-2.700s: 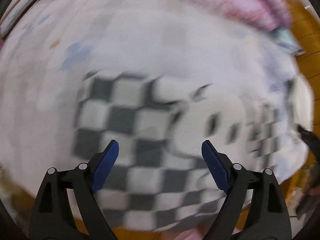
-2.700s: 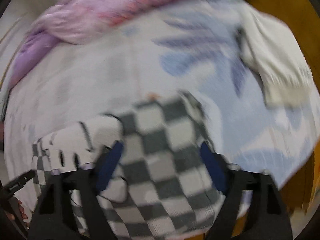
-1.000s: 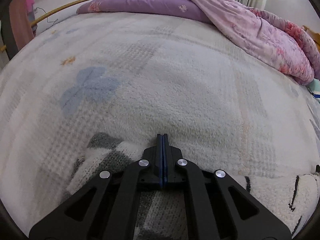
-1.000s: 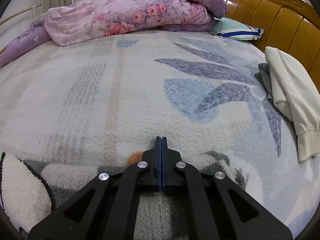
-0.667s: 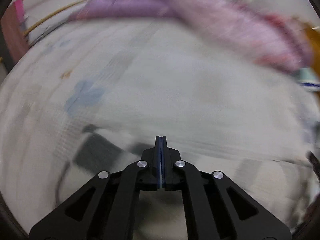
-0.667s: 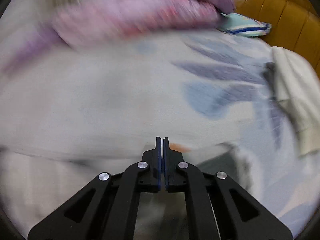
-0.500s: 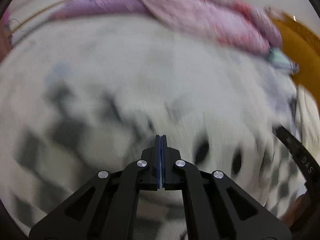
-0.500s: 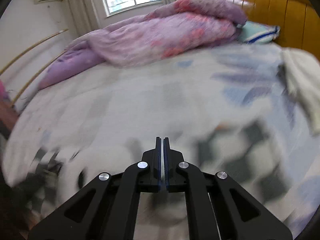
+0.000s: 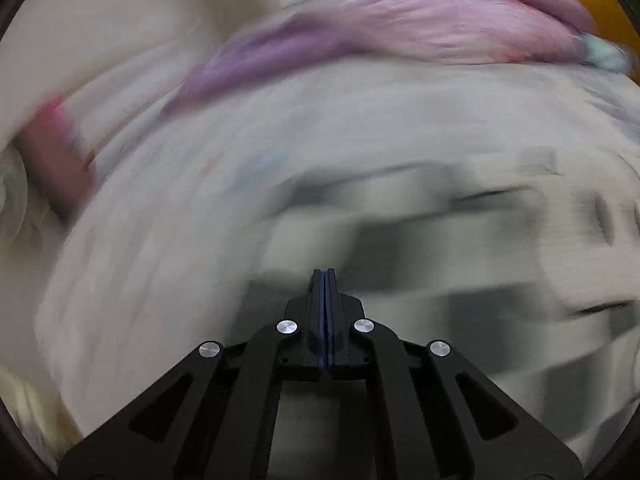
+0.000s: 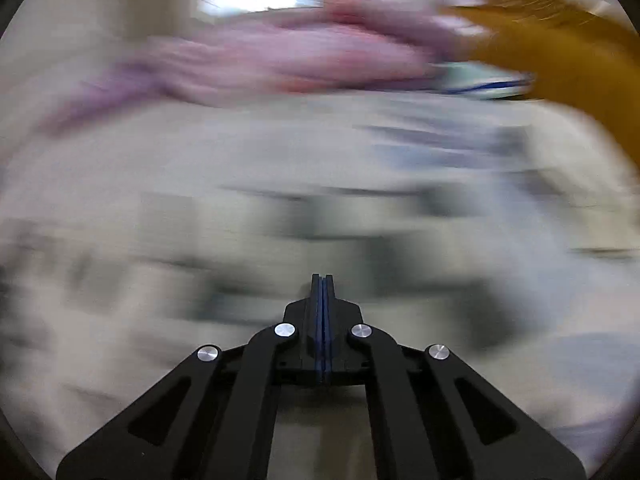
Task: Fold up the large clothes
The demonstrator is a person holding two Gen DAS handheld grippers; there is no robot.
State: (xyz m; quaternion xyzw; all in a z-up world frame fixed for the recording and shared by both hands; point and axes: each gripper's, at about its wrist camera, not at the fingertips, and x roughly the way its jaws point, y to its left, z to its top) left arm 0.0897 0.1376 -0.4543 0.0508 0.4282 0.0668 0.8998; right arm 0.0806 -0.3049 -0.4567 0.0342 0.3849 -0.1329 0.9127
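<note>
Both views are blurred by motion. A grey and white checkered fleece garment lies on the bed ahead of my left gripper, whose jaws are pressed together; no cloth shows between them. The same checkered garment shows in the right wrist view ahead of my right gripper, which is also pressed shut with nothing seen in it. Both grippers are raised above the garment.
A pink and purple quilt lies along the far side of the bed; it also shows in the right wrist view. A wooden headboard stands at the right, with a striped pillow by it.
Both grippers closed from open, then lifted and pulled back from the garment's far edge. More of the checkered garment and the window wall now show, all in fast motion.
</note>
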